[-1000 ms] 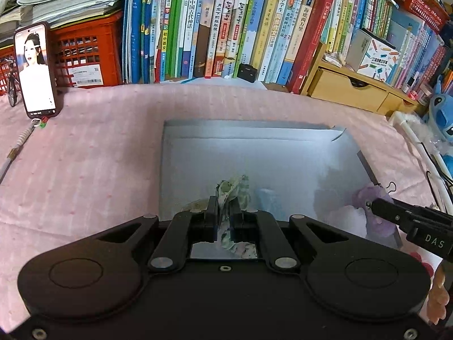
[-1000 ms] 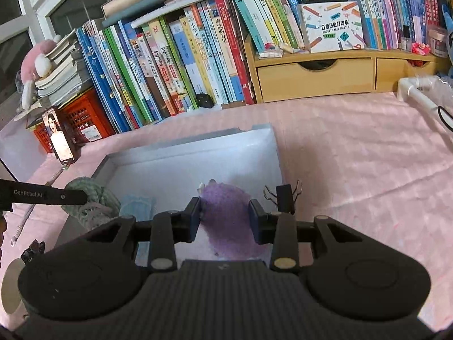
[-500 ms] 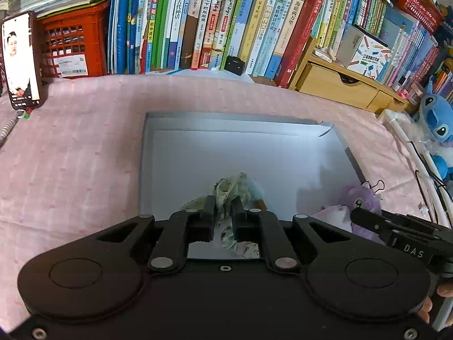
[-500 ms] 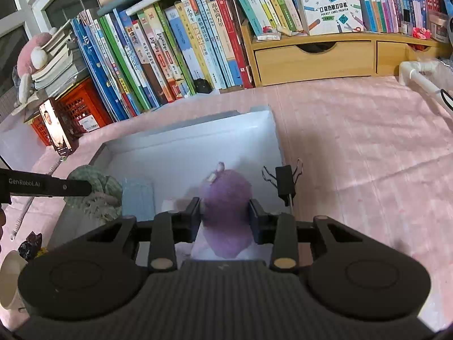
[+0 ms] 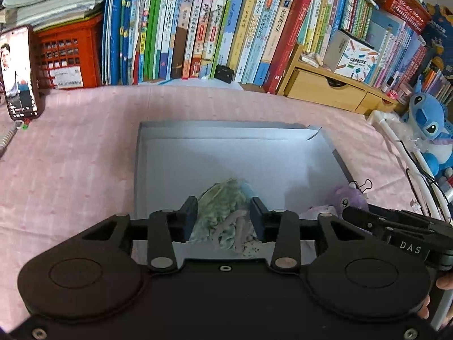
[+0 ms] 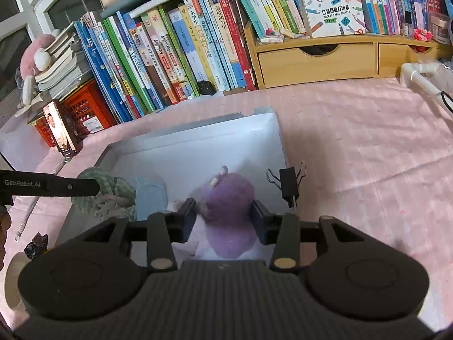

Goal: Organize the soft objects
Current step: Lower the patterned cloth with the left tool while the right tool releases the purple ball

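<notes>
A shallow white box (image 5: 226, 153) lies on the pink tablecloth. My left gripper (image 5: 223, 218) hangs over its near edge, jaws opening. A crumpled green patterned cloth (image 5: 226, 206) lies loosely between the fingers, resting in the box. My right gripper (image 6: 223, 215) is over the box's near right part, jaws also opening. A purple plush toy (image 6: 229, 195) sits between its fingers with a small gap on the left side. The plush (image 5: 344, 199) also shows in the left wrist view. A light blue cloth (image 6: 150, 195) lies in the box beside the green cloth (image 6: 107, 192).
A black binder clip (image 6: 288, 184) is on the box's right rim. Behind stand a row of books (image 5: 212, 28), a red crate (image 5: 68, 56), a propped phone (image 5: 18, 72) and a wooden drawer unit (image 5: 320, 90). A blue plush toy (image 5: 430, 124) sits far right.
Both pairs of jaws have spread apart. The green cloth, pinched tight before, now bulges loosely between the left fingers. The purple plush is no longer squeezed by the right fingers.
</notes>
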{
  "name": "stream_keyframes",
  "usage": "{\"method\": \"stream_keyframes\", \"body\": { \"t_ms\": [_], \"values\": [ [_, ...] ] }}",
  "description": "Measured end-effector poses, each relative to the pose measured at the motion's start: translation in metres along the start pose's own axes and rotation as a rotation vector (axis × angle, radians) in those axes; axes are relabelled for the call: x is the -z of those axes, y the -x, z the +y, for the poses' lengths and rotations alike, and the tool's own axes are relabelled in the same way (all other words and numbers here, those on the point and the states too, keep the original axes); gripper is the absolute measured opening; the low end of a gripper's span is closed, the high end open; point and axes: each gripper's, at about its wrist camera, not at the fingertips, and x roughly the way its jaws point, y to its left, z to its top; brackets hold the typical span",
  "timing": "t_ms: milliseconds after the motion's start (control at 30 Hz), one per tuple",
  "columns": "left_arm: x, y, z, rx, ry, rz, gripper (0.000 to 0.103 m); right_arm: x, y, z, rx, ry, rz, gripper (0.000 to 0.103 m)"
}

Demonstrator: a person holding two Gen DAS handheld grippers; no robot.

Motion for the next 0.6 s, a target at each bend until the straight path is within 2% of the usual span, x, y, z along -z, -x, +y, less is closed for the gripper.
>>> {"method": "stream_keyframes", "body": {
  "t_ms": [367,600],
  "values": [
    [0.012,0.044,-0.007,0.020,-0.046,-0.091,0.062,-0.003,0.032,0.007,-0.025,0.042,-0.072,0.068],
    [0.030,0.074,-0.005,0.050,-0.044,-0.152,0.071,0.003,0.056,0.011,-0.032,0.071,-0.120,0.074]
  ]
}}
